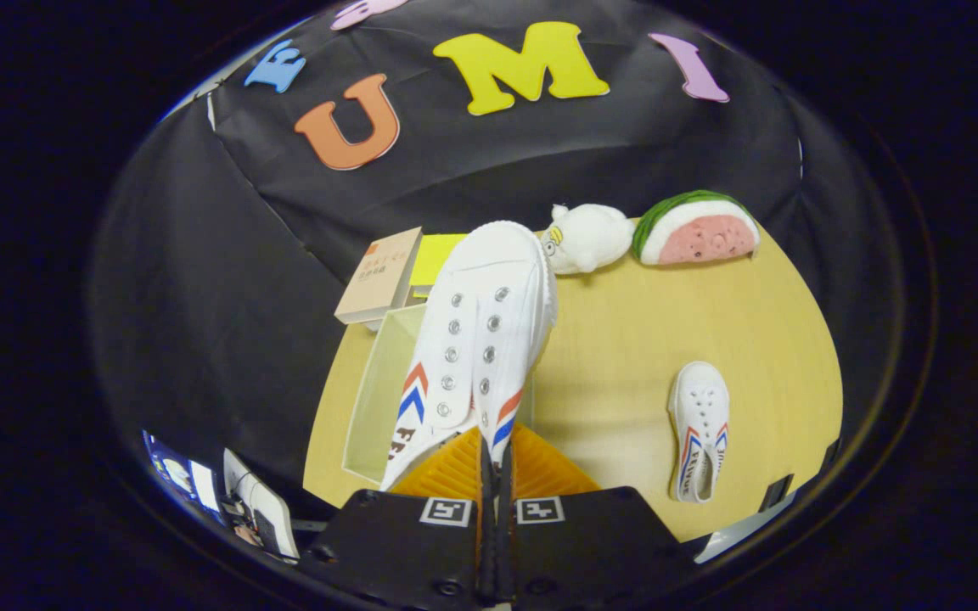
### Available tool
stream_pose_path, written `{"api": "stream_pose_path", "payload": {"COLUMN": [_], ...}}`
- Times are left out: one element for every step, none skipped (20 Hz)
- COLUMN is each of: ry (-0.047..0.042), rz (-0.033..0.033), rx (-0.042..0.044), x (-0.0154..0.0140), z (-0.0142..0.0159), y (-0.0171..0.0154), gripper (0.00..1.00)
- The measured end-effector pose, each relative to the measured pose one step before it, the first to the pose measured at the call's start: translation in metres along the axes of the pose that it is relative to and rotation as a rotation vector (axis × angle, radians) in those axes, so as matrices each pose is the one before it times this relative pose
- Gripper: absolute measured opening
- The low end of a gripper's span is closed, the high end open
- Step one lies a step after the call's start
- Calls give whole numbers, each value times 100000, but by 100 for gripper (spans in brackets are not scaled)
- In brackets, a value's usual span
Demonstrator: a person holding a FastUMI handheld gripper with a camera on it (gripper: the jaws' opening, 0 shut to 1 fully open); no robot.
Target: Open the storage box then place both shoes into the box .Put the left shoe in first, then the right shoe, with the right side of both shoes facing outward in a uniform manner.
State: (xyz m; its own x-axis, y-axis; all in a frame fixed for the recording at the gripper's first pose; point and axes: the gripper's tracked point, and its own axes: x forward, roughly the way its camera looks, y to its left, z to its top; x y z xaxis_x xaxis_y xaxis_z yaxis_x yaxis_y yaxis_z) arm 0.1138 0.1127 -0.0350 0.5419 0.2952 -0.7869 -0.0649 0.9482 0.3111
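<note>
My gripper (493, 458) is closed narrow on the heel edge of a white shoe (476, 339), both fingers pressing it — the toe points away, lifted over the open storage box (379, 386) just ahead and left of the fingers. The second shoe (698, 428) lies on the table (625, 339) — well apart, right of the fingers.
</note>
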Motion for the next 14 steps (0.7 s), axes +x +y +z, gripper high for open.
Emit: {"api": "stream_pose_path", "payload": {"ry": [1868,1635,1531,935,1226,825,485,361,435,687,994,1134,1500,1520], "rz": [273,-32,-140,222,91,126,-156,-316,-605,-1020,-1292,-1123,-788,-900], "rx": [-231,-855,-692,-906,-1286,-949,-999,-467,-55,357,-165,-285,-36,10], "x": [1194,1536,1251,1027,1119,996,988,960,851,882,873,882,894,741], "z": [-240,-271,-262,-193,-157,-131,-166,-104,-144,-271,-313,-232,-362,-377], "y": [1055,854,887,899,919,789,632,552,253,140,129,158,108,313], "gripper": [6,6,5,6,6,5,6,5,6,5,5,5,5,5]}}
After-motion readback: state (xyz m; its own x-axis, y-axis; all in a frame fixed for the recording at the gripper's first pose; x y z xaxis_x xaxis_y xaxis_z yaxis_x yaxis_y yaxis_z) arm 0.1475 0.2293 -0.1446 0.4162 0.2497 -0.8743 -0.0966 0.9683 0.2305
